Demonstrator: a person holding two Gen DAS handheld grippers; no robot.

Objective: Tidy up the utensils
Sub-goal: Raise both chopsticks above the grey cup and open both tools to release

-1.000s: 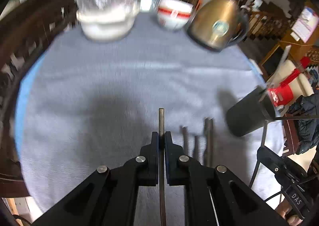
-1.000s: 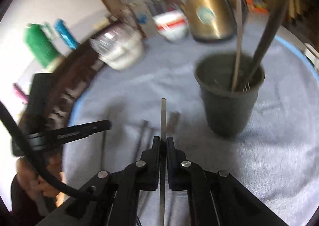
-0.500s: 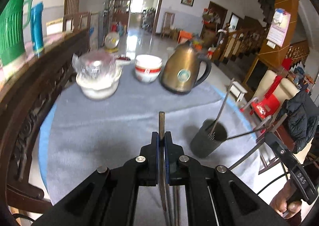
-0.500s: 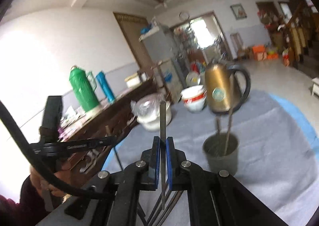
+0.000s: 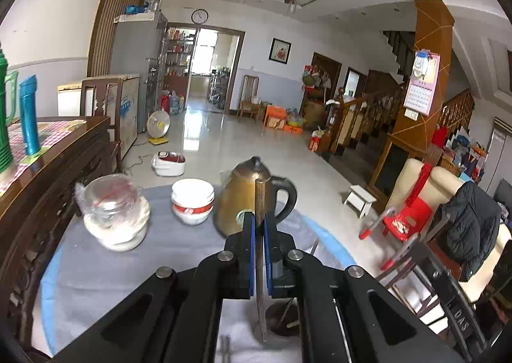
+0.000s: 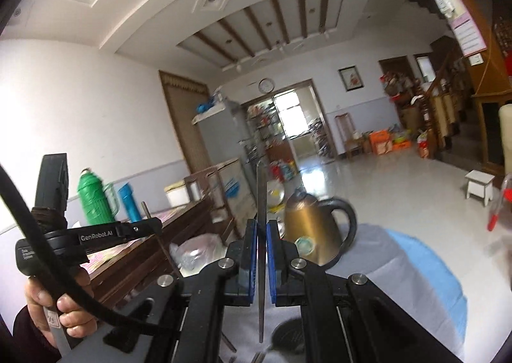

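My left gripper (image 5: 259, 219) is shut on a thin metal utensil (image 5: 260, 200) held upright; its lower end hangs over the dark utensil cup (image 5: 281, 324), partly hidden below my fingers. My right gripper (image 6: 262, 228) is shut on another thin metal utensil (image 6: 261, 196), also upright, its lower end beside the dark cup (image 6: 288, 337) low in the right wrist view. The left gripper with its utensil (image 6: 150, 212) shows at the left of the right wrist view. More utensils (image 5: 225, 343) lie on the grey cloth (image 5: 96, 267).
A brass kettle (image 5: 246, 200), a red-banded white bowl (image 5: 192, 200) and a plastic-covered bowl (image 5: 113, 212) stand at the table's far side. A dark wooden sideboard (image 5: 48, 177) with a green and a blue flask is on the left. Chairs stand right.
Both grippers have risen and tilted up from the table, each still holding its utensil. The cup has dropped from mid-frame to the bottom of both views.
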